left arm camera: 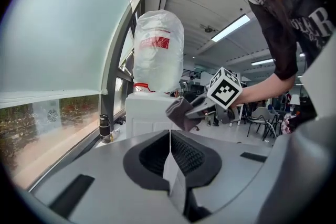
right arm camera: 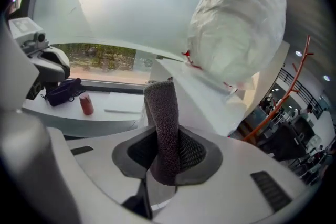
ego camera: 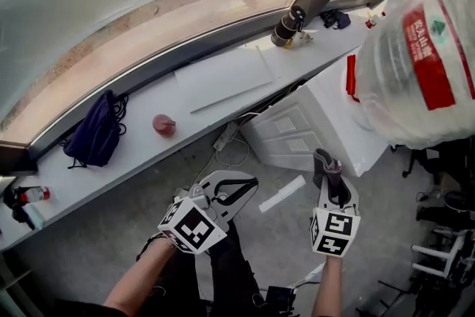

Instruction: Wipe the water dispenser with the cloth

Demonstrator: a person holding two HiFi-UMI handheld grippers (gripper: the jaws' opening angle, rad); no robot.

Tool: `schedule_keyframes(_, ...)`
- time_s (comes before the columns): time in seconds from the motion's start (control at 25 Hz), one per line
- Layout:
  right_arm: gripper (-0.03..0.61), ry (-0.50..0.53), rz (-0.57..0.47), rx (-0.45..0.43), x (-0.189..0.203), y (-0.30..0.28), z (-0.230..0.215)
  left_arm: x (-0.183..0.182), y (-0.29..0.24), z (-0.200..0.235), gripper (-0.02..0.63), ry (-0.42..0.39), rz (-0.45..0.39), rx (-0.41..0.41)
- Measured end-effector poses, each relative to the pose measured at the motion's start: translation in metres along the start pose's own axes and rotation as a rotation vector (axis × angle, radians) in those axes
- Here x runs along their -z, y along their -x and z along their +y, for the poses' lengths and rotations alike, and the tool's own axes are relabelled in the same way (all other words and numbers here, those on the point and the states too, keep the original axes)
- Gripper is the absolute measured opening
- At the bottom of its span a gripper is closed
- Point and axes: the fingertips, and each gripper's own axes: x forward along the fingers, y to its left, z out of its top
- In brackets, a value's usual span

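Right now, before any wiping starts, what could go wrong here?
The cloth is pinched in the right gripper with most of it sticking out, so rubbing might pull it free. The big water bottle sits atop the water dispenser; a hard push could rock it. A power strip lies near the dispenser and could snag.

Bottle [ego camera: 419, 48] atop dispenser [ego camera: 326, 119] beside sill [ego camera: 133, 141]
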Motion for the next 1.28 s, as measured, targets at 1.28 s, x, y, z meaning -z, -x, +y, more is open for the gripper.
schedule_keyframes(1.28, 0.101, 0.01, 0.336, 0.072, 0.222, -0.241, 0.092, 0.105, -0.037, 0.028, 0.018, 0.044, 0.088, 0.007)
